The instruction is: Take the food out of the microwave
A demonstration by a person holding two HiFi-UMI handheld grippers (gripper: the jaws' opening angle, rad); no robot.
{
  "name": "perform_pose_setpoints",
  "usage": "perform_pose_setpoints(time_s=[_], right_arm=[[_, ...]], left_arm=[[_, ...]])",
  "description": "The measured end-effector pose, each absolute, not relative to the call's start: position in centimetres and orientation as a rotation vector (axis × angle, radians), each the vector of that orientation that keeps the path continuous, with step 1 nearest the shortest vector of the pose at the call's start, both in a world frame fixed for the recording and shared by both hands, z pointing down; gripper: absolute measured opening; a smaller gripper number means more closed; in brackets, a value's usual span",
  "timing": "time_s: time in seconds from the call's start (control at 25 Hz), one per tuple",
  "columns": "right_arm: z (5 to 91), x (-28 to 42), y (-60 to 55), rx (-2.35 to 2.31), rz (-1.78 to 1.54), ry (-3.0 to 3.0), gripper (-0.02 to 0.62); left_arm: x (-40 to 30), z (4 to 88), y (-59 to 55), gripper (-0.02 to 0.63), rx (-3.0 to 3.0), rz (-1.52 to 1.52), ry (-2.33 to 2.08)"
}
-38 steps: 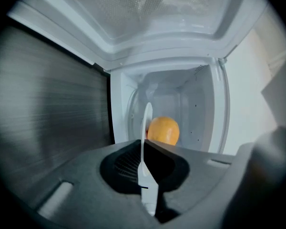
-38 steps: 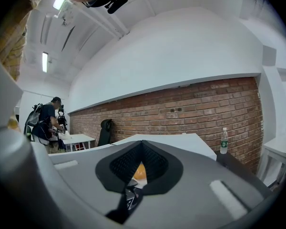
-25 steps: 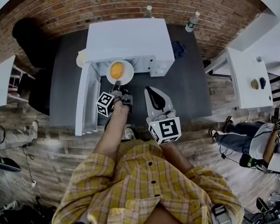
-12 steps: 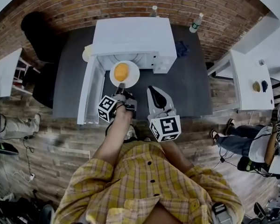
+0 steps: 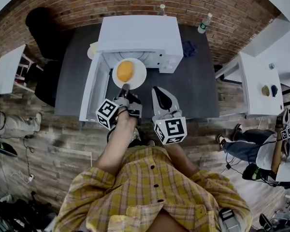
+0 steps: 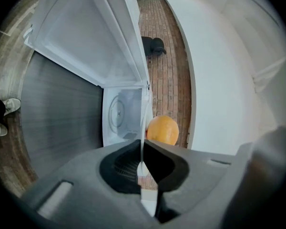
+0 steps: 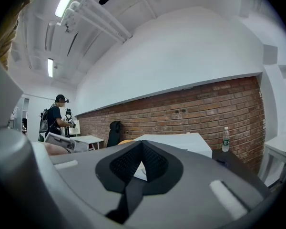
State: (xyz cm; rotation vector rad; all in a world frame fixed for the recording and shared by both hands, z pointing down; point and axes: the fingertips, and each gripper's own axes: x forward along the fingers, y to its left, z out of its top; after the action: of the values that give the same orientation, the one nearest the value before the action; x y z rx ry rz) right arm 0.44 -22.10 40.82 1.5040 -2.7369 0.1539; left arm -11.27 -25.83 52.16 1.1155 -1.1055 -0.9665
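- Resting on a white plate, the round orange food is outside the microwave, just in front of its open mouth and above the dark table.
- The left gripper is clamped on the plate's near rim. In the left gripper view the rim runs edge-on between the pressed jaws as a thin white line, with the food just beyond it.
- The microwave door stands swung wide at the left of the head view.
- Only the left gripper view looks into the cavity and shows the round turntable on its floor.
- The right gripper is just beside the left one, apart from the plate. Its jaws are together with nothing between them.
- Only the right gripper view shows the room at eye level: a brick wall, a black chair and a distant person with a backpack standing by a white table.
- A water bottle stands on the dark table near the wall — its label is a green band too small to read.
- The marker cubes bear black-and-white square patterns — no words can be read on them.
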Motion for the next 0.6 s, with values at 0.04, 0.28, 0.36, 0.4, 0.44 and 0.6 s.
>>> perform_pose_setpoints(time_s=[0.04, 0.28, 0.36, 0.4, 0.44, 0.6], right_arm=[[40.8, 0.4, -22.0, 1.502, 0.154, -2.74, 0.0], [40.5, 0.3, -21.6, 1.495, 0.16, -2.757, 0.0], [40.4, 0.4, -21.6, 1.497, 0.157, -2.76, 0.0], [40.4, 0.4, -21.6, 1.498, 0.157, -2.759, 0.0], [40.4, 0.5, -21.6, 1.499, 0.157, -2.758, 0.0], [40.4, 0.7, -21.7, 1.504, 0.162, -2.754, 0.0]], left_arm=[[-11.2, 51.6, -25.6, 0.008, 1.119, -0.972, -1.102], [-11.5, 48.7, -24.1, 0.006, 1.141, -1.013, -1.095], [-11.3, 48.0, -23.7, 0.006, 1.145, -1.014, -1.086], [-11.2, 47.8, -23.5, 0.006, 1.144, -1.017, -1.082], [-11.2, 47.6, -23.3, 0.006, 1.139, -1.022, -1.077], [-10.9, 46.6, -22.7, 0.007, 1.145, -1.025, -1.07]])
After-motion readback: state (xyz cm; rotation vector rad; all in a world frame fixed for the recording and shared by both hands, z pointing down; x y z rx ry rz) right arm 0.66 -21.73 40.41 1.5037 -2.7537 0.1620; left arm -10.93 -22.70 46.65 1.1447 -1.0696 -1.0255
